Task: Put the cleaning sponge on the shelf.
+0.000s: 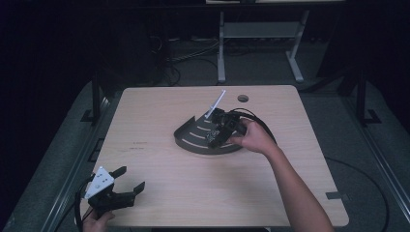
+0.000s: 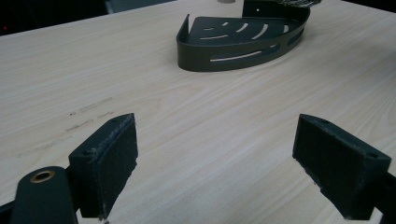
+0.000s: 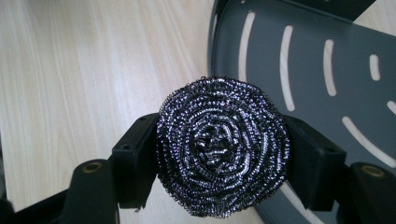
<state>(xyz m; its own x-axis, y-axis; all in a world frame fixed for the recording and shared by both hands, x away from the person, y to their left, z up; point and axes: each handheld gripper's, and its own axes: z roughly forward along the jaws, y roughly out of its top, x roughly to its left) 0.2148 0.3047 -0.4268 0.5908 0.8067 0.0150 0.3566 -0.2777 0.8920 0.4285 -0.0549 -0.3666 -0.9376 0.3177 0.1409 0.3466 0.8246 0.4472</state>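
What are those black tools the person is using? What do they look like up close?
Each hand-held gripper is black, with two blocky jaws faced in dark pads and brass-coloured rivets at the joints. The left hand-held gripper carries a pale three-cornered plate on top. A black cable trails from the right hand-held gripper. The forearm shows no sleeve.

Scourer point(image 3: 222, 149) over basket point(image 3: 327, 102) (rim).

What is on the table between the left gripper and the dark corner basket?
Nothing: the left gripper view shows bare wooden table from the open left gripper up to the dark corner basket.
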